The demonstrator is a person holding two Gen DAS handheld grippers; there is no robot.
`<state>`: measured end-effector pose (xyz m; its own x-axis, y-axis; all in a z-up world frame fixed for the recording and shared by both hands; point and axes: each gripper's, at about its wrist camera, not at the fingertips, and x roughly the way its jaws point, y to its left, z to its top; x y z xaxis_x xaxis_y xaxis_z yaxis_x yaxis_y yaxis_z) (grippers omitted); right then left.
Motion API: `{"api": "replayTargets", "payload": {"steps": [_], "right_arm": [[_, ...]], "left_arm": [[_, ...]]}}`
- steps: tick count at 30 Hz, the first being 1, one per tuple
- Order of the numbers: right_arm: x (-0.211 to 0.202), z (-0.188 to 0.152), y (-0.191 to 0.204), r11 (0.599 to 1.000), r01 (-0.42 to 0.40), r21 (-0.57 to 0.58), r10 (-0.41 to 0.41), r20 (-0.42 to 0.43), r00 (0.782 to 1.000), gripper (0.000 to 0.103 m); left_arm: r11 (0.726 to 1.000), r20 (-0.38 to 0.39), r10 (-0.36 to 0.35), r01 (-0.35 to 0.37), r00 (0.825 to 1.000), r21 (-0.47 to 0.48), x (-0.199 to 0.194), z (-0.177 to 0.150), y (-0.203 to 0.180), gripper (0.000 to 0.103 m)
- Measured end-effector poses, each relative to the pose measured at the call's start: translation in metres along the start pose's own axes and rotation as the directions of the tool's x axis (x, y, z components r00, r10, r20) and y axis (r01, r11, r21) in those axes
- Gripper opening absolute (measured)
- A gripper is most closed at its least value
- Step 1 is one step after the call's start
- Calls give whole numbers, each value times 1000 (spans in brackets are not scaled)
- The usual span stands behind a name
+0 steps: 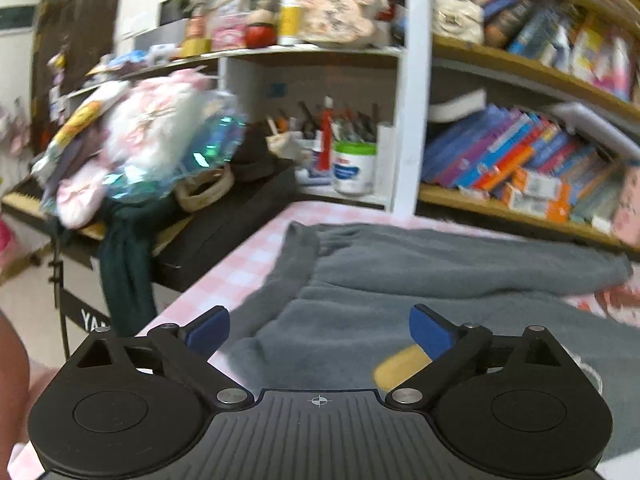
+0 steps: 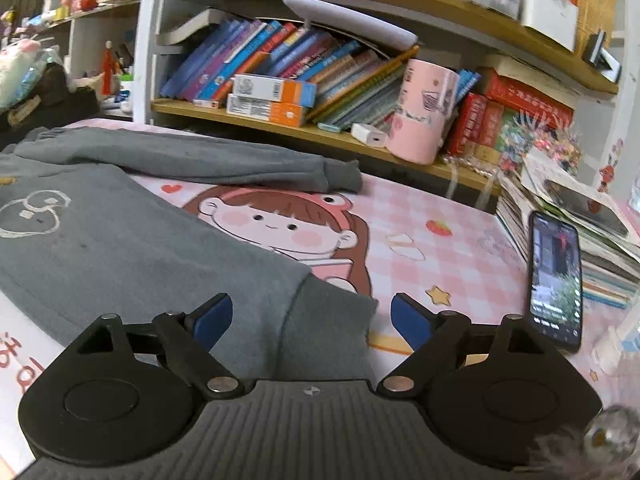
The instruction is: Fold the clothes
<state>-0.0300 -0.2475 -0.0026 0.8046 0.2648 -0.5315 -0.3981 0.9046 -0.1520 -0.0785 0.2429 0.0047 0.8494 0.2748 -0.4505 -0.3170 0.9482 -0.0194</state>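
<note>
A grey sweatshirt (image 1: 400,280) lies spread on the pink checked table mat (image 1: 240,264). One sleeve stretches along the far edge in both views. My left gripper (image 1: 320,330) is open and empty, held just above the sweatshirt's body near a yellow print (image 1: 400,368). In the right wrist view the sweatshirt (image 2: 132,248) shows a white outline drawing (image 2: 32,212). My right gripper (image 2: 310,320) is open and empty, with the near sleeve cuff (image 2: 328,332) lying between its fingers.
A black phone (image 2: 556,276) lies on the mat at the right beside a stack of books (image 2: 592,232). A pink cup (image 2: 424,116) and book-filled shelves (image 2: 320,128) stand behind the table. A cluttered keyboard stand (image 1: 168,216) is off the table's left edge.
</note>
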Motion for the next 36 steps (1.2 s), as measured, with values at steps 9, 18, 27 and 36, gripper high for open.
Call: {"api": "replayTargets", "payload": {"steps": [9,18,27,36], "right_arm": [[26,29,11,994,-102,-47,101,-17,995,86],[72,77,17,970,-231,-71,229,-35,973,86],[143,131,13,951,-269,-156,267,-32,963,86],[221,169,1,955,-278,-106,275,-42,961,86]], "left_arm": [[992,-25,-62,64,998,109,14,10,-24,100],[975,-46,-109,116,993,190,40,26,-37,100],[962,-67,-148,159,987,223,89,60,-40,100],[946,-104,-104,131,989,298,154,80,-46,100]]}}
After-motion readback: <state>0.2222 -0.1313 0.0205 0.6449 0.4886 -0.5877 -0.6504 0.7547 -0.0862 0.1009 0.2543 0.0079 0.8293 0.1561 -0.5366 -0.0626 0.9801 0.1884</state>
